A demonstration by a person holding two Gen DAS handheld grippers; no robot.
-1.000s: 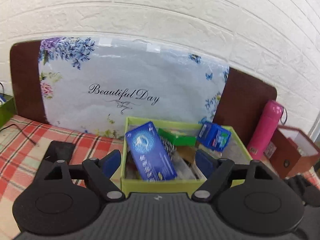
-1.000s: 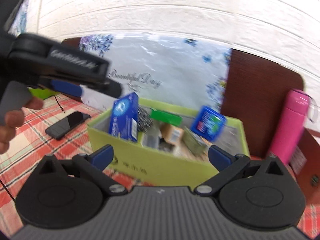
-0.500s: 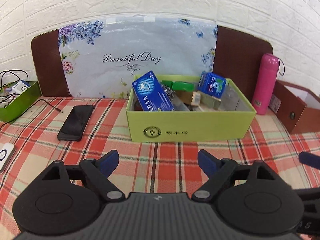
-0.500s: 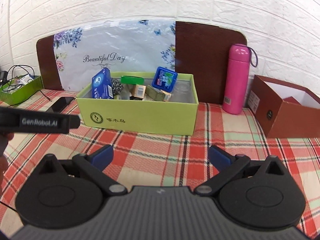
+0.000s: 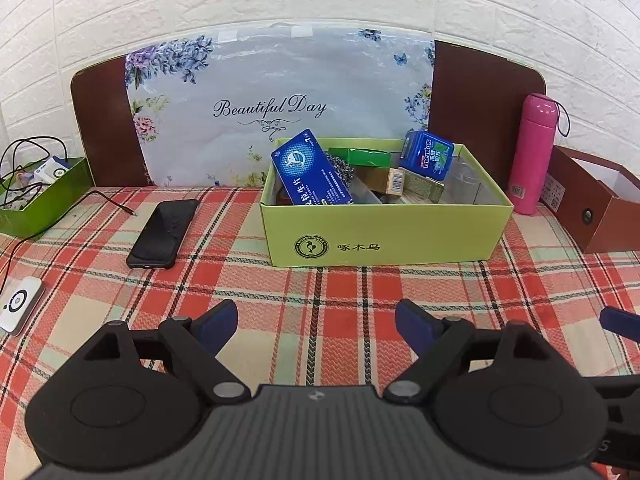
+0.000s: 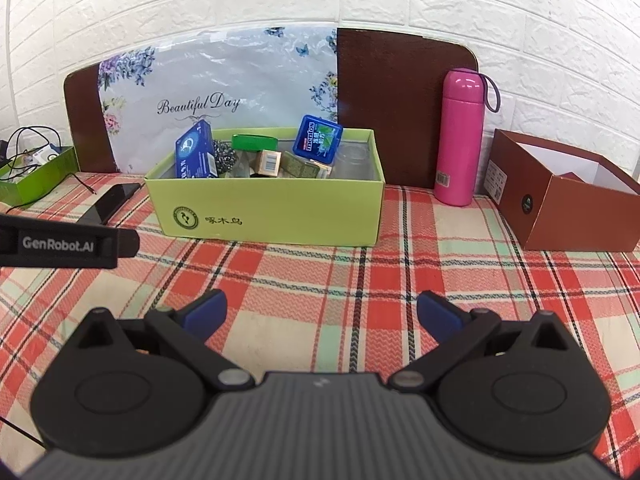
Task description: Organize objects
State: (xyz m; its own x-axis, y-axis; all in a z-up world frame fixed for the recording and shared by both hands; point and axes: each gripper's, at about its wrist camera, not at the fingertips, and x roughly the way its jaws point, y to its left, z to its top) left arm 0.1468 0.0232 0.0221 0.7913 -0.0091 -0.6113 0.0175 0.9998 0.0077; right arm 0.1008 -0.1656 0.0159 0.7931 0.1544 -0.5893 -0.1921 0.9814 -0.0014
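The green cardboard box (image 5: 386, 232) sits mid-table on the plaid cloth, crammed with light goods. The stiff blue medicine carton (image 5: 310, 170) leans upright, best pinched across its thin faces; the Mentos tin (image 6: 318, 138) looks slippery. Left gripper (image 5: 316, 320) and right gripper (image 6: 322, 312) hover wide, empty.

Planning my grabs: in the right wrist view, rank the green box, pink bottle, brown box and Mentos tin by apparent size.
1. green box
2. brown box, though it sits off to the edge, so fisheye distortion makes this less sure
3. pink bottle
4. Mentos tin
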